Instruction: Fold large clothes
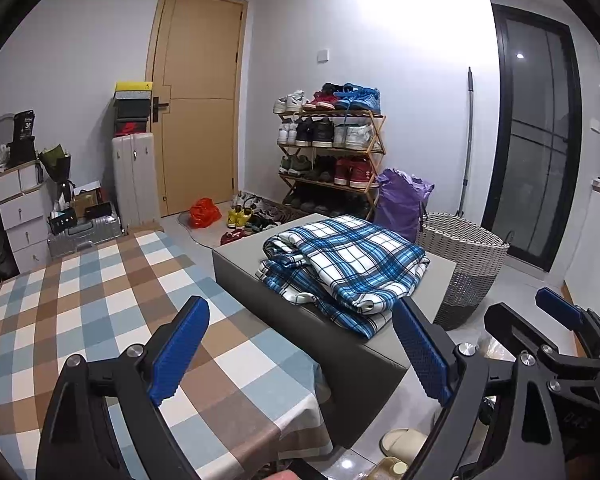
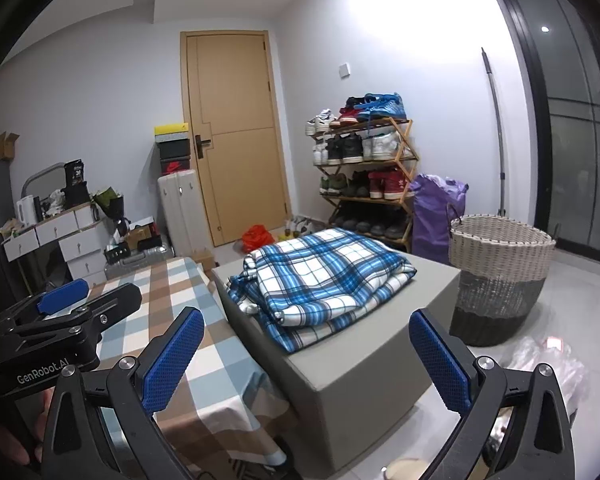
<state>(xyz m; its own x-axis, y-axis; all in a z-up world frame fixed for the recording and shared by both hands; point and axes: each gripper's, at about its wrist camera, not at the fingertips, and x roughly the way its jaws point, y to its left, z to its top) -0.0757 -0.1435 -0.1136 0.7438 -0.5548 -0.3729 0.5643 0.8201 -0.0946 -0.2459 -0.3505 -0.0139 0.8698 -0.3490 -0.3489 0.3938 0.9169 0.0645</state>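
Observation:
A blue-and-white plaid cloth (image 1: 346, 264) (image 2: 320, 276) lies folded in a loose bundle on a grey block-shaped ottoman (image 1: 340, 352) (image 2: 360, 368). My left gripper (image 1: 300, 316) is open, its blue pads wide apart and empty, held back from the cloth over the edge of a checked tablecloth (image 1: 112, 312). My right gripper (image 2: 306, 324) is open too, with nothing between its fingers, short of the ottoman's near corner. In the left wrist view the right gripper (image 1: 556, 320) shows at the right edge; in the right wrist view the left gripper (image 2: 64, 304) shows at the left.
A woven laundry basket (image 1: 464, 264) (image 2: 500, 276) stands on the floor right of the ottoman. Behind are a shoe rack (image 1: 332, 152), a purple bag (image 1: 402, 200), a wooden door (image 1: 200, 100) and white drawers (image 1: 20, 216). Slippers (image 1: 404, 440) lie on the floor near me.

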